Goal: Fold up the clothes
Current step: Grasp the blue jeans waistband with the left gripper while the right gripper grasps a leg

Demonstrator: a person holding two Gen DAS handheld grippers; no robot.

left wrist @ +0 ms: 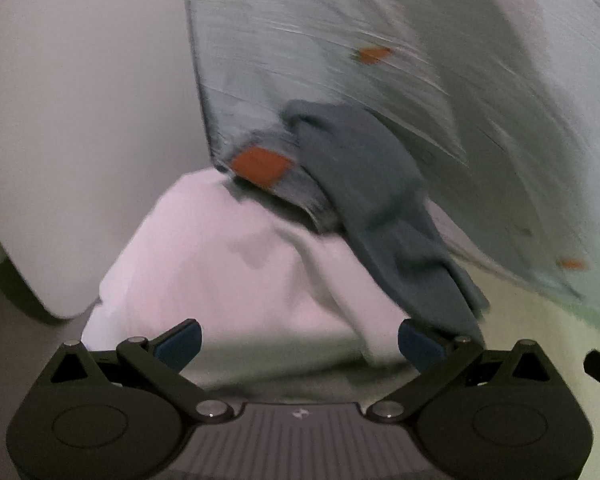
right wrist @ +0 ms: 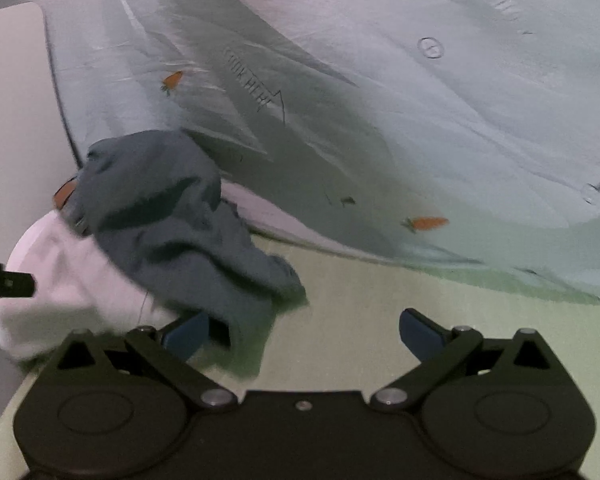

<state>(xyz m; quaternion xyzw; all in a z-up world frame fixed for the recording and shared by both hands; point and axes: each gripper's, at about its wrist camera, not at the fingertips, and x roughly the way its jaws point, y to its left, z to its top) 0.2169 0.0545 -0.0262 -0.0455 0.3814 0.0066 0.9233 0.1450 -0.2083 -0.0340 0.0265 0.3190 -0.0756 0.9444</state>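
Note:
A white garment [left wrist: 228, 264] lies crumpled on the pale green bed surface, with a grey-blue garment [left wrist: 380, 200] draped over its right side. In the right wrist view the grey-blue garment [right wrist: 172, 220] lies over the white garment [right wrist: 72, 288] at the left. My left gripper [left wrist: 300, 342] is open and empty, just short of the white garment. My right gripper [right wrist: 304, 334] is open and empty; its left finger [right wrist: 186, 336] sits at the grey-blue garment's near edge. The left wrist view is motion-blurred.
A light grey-green quilt [right wrist: 380, 100] with small orange carrot prints rises behind the clothes. A white curved panel [left wrist: 60, 140] stands to the left. The pale green sheet [right wrist: 360, 292] stretches right of the pile. The other gripper's tip [right wrist: 4, 280] shows at the left edge.

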